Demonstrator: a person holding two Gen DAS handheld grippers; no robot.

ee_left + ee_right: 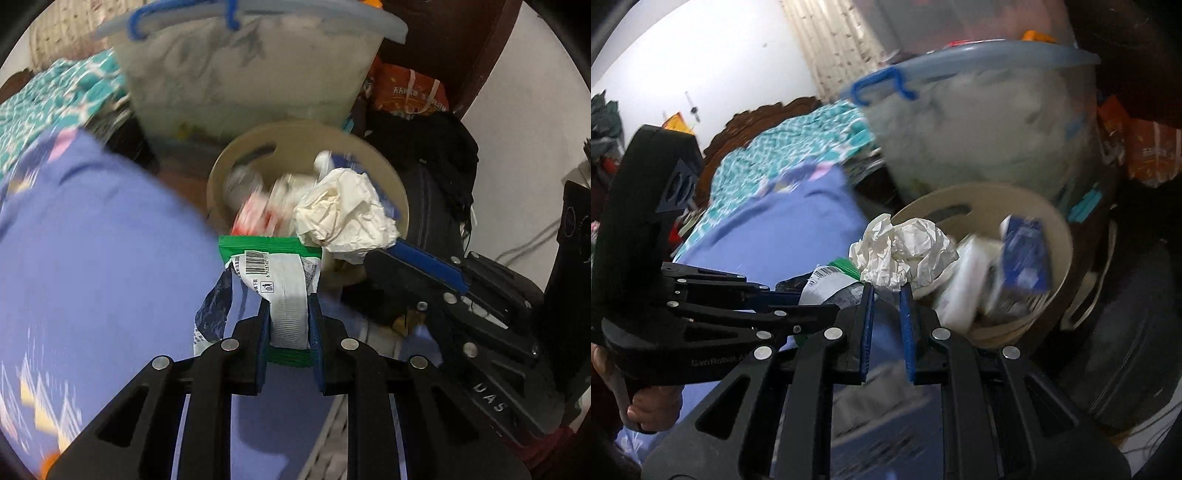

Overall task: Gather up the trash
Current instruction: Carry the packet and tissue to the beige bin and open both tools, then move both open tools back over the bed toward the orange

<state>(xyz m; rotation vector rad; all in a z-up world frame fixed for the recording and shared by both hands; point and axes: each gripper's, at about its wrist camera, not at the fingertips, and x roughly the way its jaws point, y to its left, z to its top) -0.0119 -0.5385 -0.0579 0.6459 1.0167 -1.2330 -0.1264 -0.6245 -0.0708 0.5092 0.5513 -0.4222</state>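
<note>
Bedside: one bin (218, 177), two claws (one wrapper (284, 295), one tissue (905, 251)).

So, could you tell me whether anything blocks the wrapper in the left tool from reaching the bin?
Nothing solid: the wrapper sits just short of the bin rim. The crumpled paper held by the right tool hangs over the near rim, crowding the drop.

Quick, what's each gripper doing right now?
Left gripper: shut on the green-edged wrapper.
Right gripper: shut on the crumpled white paper.
</note>
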